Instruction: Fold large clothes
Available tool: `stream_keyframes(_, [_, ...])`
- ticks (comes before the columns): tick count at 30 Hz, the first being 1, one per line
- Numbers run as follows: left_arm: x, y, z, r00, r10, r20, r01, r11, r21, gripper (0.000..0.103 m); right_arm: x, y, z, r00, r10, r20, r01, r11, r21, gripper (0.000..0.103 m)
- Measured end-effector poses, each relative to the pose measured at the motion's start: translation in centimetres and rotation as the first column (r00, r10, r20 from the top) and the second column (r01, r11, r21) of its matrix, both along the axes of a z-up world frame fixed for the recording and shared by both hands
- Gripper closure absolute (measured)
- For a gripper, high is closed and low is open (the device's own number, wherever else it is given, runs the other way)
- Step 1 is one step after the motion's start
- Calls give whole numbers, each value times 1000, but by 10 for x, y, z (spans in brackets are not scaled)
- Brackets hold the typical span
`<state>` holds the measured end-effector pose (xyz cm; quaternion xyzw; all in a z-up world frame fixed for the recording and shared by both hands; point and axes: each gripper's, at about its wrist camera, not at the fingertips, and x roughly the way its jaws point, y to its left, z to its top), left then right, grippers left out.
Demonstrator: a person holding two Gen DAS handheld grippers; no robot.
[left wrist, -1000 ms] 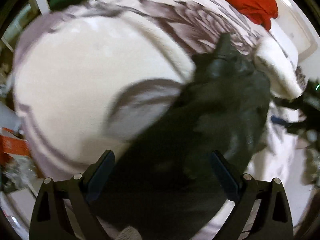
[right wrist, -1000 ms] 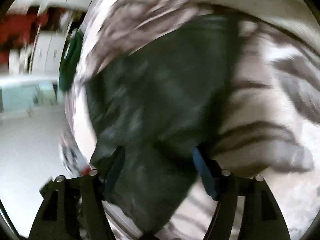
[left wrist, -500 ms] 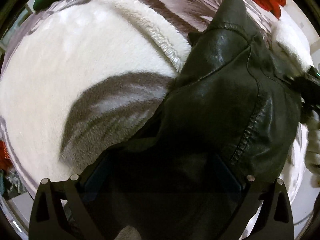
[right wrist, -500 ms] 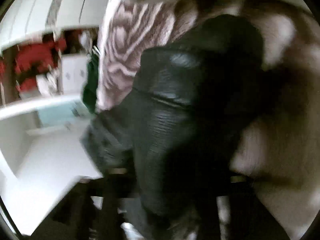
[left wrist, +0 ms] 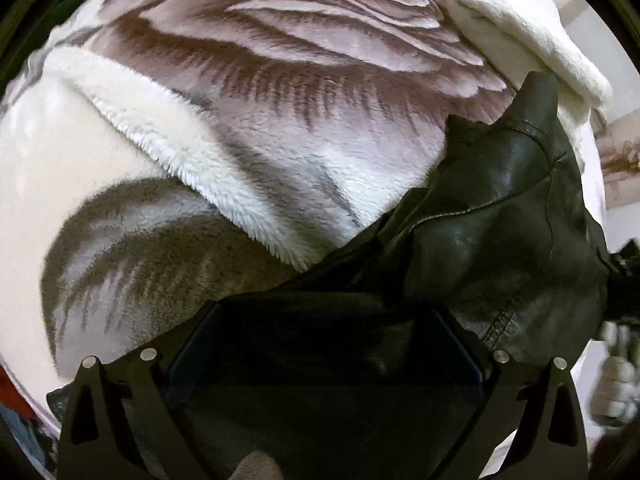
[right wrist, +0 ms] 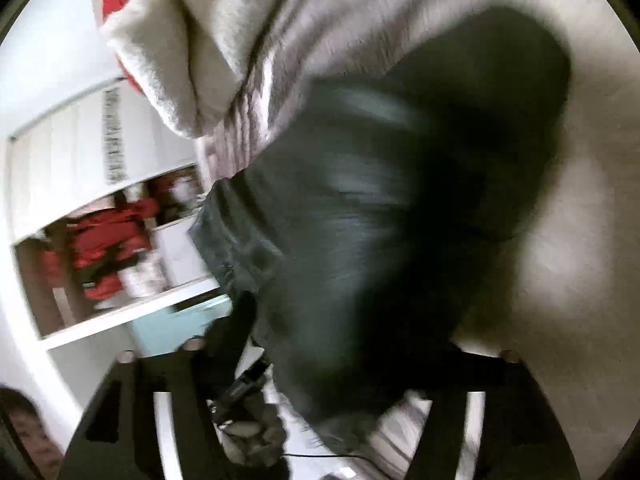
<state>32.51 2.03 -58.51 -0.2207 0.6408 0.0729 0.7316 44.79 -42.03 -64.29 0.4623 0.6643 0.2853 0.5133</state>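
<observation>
A glossy, stitched black leather jacket [left wrist: 500,216] lay crumpled on a fluffy white-and-grey blanket [left wrist: 248,152]. The left hand-held gripper [left wrist: 324,344] stood wide over it; the right hand-held gripper's [right wrist: 352,364] spread I cannot tell through blur.

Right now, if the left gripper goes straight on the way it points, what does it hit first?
Most likely the black leather jacket: its dark fabric already fills the space between the left gripper fingers. Past that lies the fluffy patterned blanket. Depth is unclear, so whether the fabric already touches the gripper cannot be told.
</observation>
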Motion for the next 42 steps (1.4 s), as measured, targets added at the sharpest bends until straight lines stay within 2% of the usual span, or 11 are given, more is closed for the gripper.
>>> stream_keyframes(5, [-1,7,-2,1000,-16,-7,16,1000,-7,0,15,49,-20,997,-20,77,15,998,53,34])
stream_keyframes(7, [2,14,-4,1000,3,-12,-3,1000,-22,0,18,57,-3,990,-11,139,15,999,-29,61])
stream_keyframes(12, [2,25,-12,1000,23,-14,-23,999,-29,0,6,83,68,946,58,319,-14,990,-140,68])
stream_keyframes(16, [-1,16,-24,999,40,-8,-40,998,-53,0,-8,117,109,887,178,425,-72,965,-253,73])
stream_keyframes(21, [-21,32,-11,999,53,10,-53,996,-65,0,-36,165,158,765,349,542,-111,900,-422,75])
stream_keyframes(24, [-60,62,24,985,153,78,-147,987,-70,0,-70,203,189,642,480,597,-127,835,-535,75])
stream_keyframes(29, [-180,136,72,902,410,132,-401,911,-93,0,-165,293,221,308,744,593,-94,644,-759,75])
stream_keyframes(32, [-257,169,84,853,508,121,-502,862,-77,0,-237,350,209,91,852,515,-99,522,-847,75])
stream_keyframes(35, [-323,185,89,818,566,103,-564,824,-51,0,-311,395,170,-71,903,423,-177,406,-897,75])
stream_keyframes(37, [-359,192,89,795,601,77,-602,799,-22,0,-351,417,132,-130,928,349,-255,309,-916,74])
stream_keyframes(42, [-404,193,86,744,666,62,-667,745,-7,0,-390,441,70,-163,967,195,-384,119,-916,47])
